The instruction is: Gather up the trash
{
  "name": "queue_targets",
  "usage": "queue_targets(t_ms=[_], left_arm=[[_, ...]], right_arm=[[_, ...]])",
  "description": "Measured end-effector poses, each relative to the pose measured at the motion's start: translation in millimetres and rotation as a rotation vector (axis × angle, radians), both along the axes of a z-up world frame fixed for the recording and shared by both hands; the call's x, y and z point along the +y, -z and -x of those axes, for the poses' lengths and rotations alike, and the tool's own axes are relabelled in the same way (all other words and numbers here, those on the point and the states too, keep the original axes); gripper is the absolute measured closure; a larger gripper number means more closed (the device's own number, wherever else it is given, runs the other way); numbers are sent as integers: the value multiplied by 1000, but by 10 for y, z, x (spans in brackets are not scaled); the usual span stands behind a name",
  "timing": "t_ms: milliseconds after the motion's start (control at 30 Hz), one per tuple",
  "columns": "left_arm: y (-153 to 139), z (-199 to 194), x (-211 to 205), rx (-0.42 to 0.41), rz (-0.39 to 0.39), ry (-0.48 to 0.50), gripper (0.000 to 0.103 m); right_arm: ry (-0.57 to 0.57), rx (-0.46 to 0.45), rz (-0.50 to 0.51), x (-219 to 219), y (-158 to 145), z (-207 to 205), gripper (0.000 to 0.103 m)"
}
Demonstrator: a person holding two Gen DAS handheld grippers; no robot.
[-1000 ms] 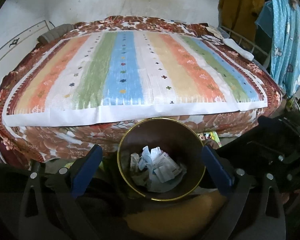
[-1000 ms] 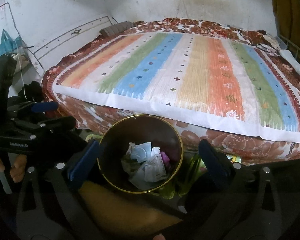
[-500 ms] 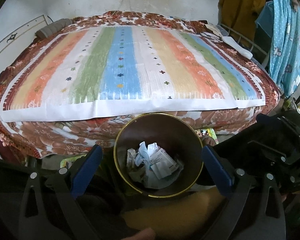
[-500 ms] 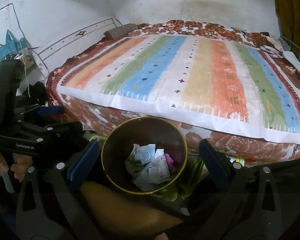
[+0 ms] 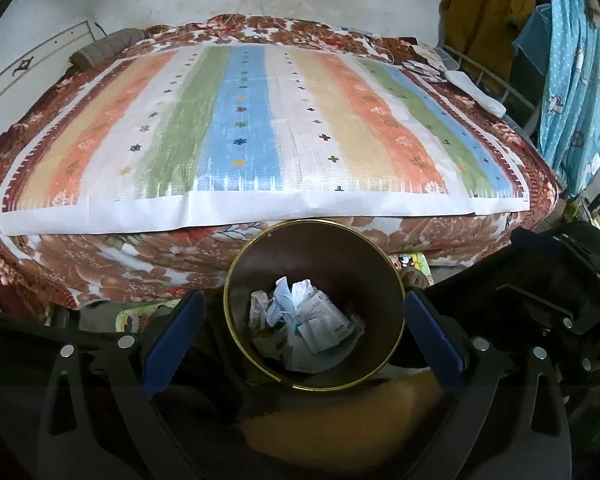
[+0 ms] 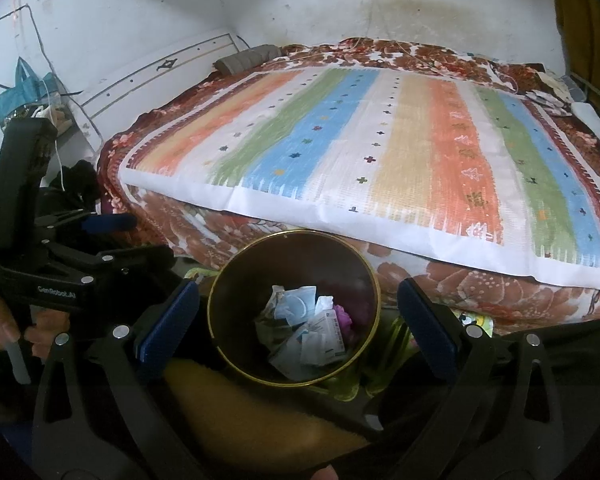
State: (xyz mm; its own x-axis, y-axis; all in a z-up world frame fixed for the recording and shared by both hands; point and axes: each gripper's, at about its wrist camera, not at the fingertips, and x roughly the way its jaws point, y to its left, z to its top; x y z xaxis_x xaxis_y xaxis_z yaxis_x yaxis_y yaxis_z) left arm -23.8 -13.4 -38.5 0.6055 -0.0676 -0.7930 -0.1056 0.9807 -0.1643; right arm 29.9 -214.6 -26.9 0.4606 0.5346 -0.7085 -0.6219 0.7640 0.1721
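A dark round bin with a gold rim point(image 5: 312, 250) stands on the floor against the foot of the bed. Crumpled paper and wrappers point(image 5: 308, 320) lie at its bottom. My left gripper point(image 5: 304, 336) hangs open above the bin with nothing between its blue pads point(image 5: 176, 334). In the right wrist view the same bin point(image 6: 284, 260) holds the trash point(image 6: 312, 332), with a purple scrap among it. My right gripper point(image 6: 298, 328) is also open and empty above it. The left gripper's body point(image 6: 60, 276) shows at the left, held by a hand.
A bed with a striped mat point(image 5: 260, 132) over a floral blanket point(image 5: 100, 264) fills the view beyond the bin. A blue curtain point(image 5: 576, 80) hangs at the right and a teal bag point(image 6: 24, 96) at the left wall. A foot point(image 5: 414, 278) rests by the bin.
Both grippers stayed open over the bin. Both views drifted slightly, showing more of the wall behind the bed; the trash has not moved.
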Motion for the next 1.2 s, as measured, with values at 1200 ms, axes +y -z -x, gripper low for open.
queue_targets(t_ms=[1200], left_arm=[[44,-13,-94,15,-4,28,6]], right_arm=[[-4,9,-8,73,6,30,9]])
